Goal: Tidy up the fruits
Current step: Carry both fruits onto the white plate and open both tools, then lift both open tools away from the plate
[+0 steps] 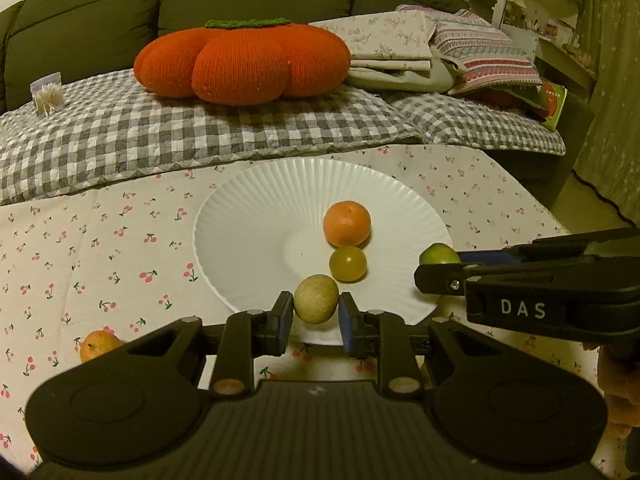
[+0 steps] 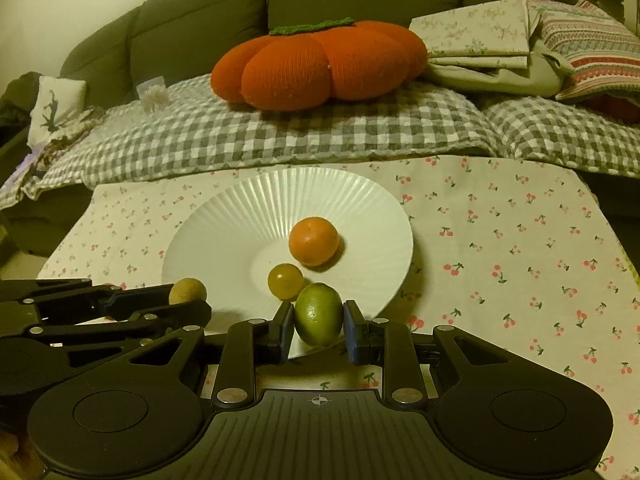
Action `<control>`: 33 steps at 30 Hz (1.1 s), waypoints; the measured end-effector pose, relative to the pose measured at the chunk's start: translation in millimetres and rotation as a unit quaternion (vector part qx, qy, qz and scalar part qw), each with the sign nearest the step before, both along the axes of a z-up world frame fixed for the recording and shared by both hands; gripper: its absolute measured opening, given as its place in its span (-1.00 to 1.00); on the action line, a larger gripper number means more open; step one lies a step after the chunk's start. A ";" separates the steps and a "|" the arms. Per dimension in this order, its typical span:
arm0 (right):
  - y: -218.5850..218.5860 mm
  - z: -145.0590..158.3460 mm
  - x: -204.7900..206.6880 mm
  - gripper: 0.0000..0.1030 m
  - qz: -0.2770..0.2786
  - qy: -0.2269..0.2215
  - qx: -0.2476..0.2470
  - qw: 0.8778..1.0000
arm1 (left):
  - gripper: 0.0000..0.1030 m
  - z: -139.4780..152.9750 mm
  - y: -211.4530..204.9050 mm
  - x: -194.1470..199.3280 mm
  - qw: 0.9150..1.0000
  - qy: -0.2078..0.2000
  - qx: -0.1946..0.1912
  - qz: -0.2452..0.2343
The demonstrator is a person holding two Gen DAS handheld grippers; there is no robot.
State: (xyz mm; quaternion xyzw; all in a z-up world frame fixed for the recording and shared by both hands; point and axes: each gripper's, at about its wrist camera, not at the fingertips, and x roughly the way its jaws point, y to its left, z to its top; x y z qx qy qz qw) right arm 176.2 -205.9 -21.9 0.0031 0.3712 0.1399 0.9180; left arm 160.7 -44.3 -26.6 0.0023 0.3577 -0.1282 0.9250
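While the left gripper [image 1: 315, 312] pinches a tan round fruit [image 1: 316, 298] over the near rim of the white plate [image 1: 248, 208], the right gripper [image 2: 318, 326] clamps a green lime [image 2: 319, 313] above the same rim. Two fruits lie on the plate: one orange [image 1: 347, 223], one yellow-green ball [image 1: 347, 263]. Only the left view shows a second orange [image 1: 98, 345] on the cherry-print cloth [image 1: 100, 248].

R gripper [image 2: 318, 326] jaws clamp a small green lime [image 2: 319, 314] over the near rim of a ribbed white plate [image 2: 224, 232] w/ round orange tangerine [image 2: 313, 241] & yellow-green grape [image 2: 285, 279]; L gripper [image 2: 192, 308] holds a tan round fruit [image 2: 187, 291] at left.
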 end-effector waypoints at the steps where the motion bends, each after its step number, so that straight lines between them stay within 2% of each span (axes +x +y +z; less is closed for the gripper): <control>1: 0.1 -0.5 0.2 -0.53 0.000 0.001 0.000 1.000 | -0.56 -0.9 0.0 0.6 1.000 0.001 0.001 0.000; 11: -0.9 -3.6 0.9 -0.52 0.000 0.003 -0.002 1.000 | -0.56 -3.5 2.2 2.7 1.000 0.002 0.001 0.002; 14: -1.2 -3.2 0.8 -0.46 0.001 0.005 0.002 1.000 | -0.54 -3.2 3.7 2.5 1.000 0.003 0.000 0.001; 17: -2.4 -1.6 0.5 -0.45 0.001 0.003 0.004 1.000 | -0.33 -1.4 5.7 1.1 1.000 0.000 -0.004 0.004; 21: -4.8 1.9 -1.1 -0.20 0.000 0.003 0.008 1.000 | -0.24 3.4 9.6 -4.3 1.000 -0.003 -0.008 0.006; 24: -6.5 4.5 -3.6 -0.16 0.001 0.001 0.009 1.000 | -0.09 6.7 13.2 -9.6 1.000 -0.006 -0.011 0.009; 33: -5.5 12.8 -18.9 0.18 0.011 -0.010 0.000 1.000 | 0.33 10.8 23.6 -24.8 1.000 -0.003 -0.021 0.016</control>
